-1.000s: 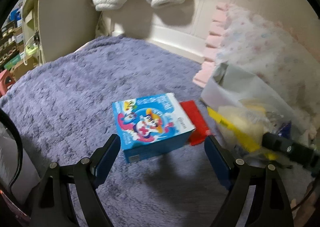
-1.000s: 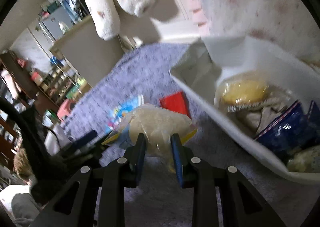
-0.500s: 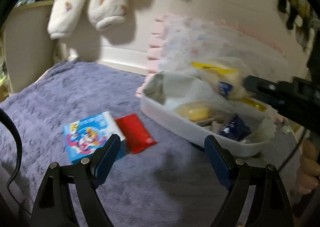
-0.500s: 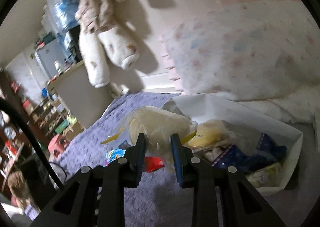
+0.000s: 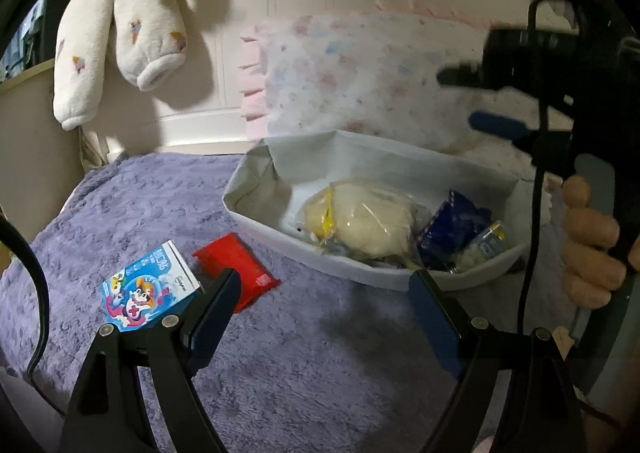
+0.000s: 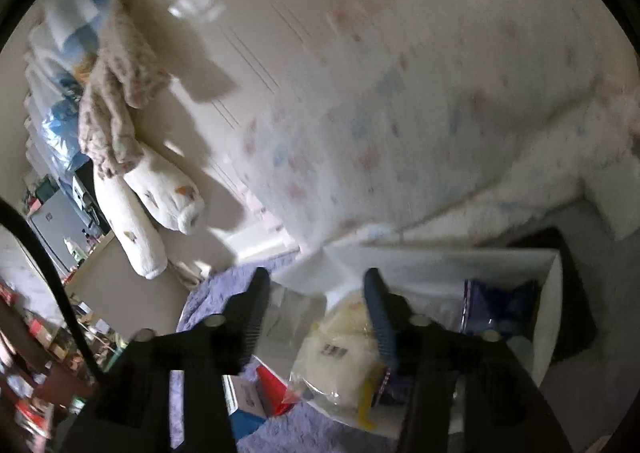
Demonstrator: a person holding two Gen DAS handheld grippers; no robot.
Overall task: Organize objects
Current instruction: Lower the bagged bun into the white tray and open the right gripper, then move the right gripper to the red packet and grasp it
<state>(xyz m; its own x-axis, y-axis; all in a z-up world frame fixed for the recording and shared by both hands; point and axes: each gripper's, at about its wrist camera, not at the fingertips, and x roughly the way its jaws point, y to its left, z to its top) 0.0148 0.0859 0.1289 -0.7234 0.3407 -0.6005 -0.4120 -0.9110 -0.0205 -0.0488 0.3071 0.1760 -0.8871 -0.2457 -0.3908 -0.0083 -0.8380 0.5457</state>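
right gripper (image 6: 316,293) jaws opening over bin (image 5: 280,237), nothing pinched | bun (image 5: 360,225) lies in bin | left gripper (image 5: 324,293) wide, empty | box (image 5: 150,291), red pack (image 5: 240,273) on rug | lift clear before moving on

A white bin (image 5: 276,231) sits on the purple rug, paper-lined and open on top. Inside lie a pale bun (image 5: 362,223) in clear wrap, a dark blue packet (image 5: 452,227) and a small snack pack (image 5: 486,245). Outside it, a red packet (image 5: 236,267) lies flat beside a blue carton (image 5: 148,289), also flat.
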